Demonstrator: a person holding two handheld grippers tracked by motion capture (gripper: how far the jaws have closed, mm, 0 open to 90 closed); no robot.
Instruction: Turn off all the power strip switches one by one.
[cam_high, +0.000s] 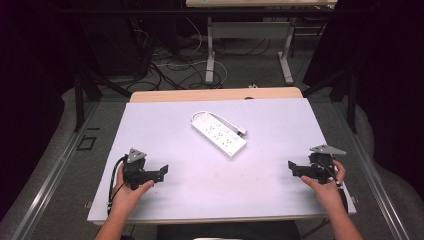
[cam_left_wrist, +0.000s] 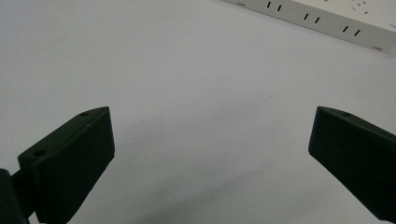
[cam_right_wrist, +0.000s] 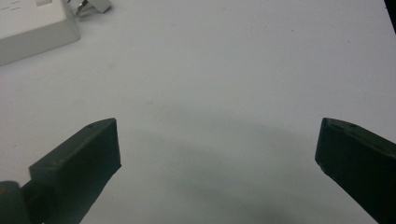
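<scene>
Progress looks like zero so far: the white plastic power strip (cam_high: 219, 133) with its coiled cord lies untouched mid-table, slightly far of centre. Left gripper (cam_high: 161, 173) and right gripper (cam_high: 291, 167) rest near the front edge, jaws spread, holding nothing.

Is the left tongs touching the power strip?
Apart. High view shows bare table between the left tongs and the power strip.
</scene>
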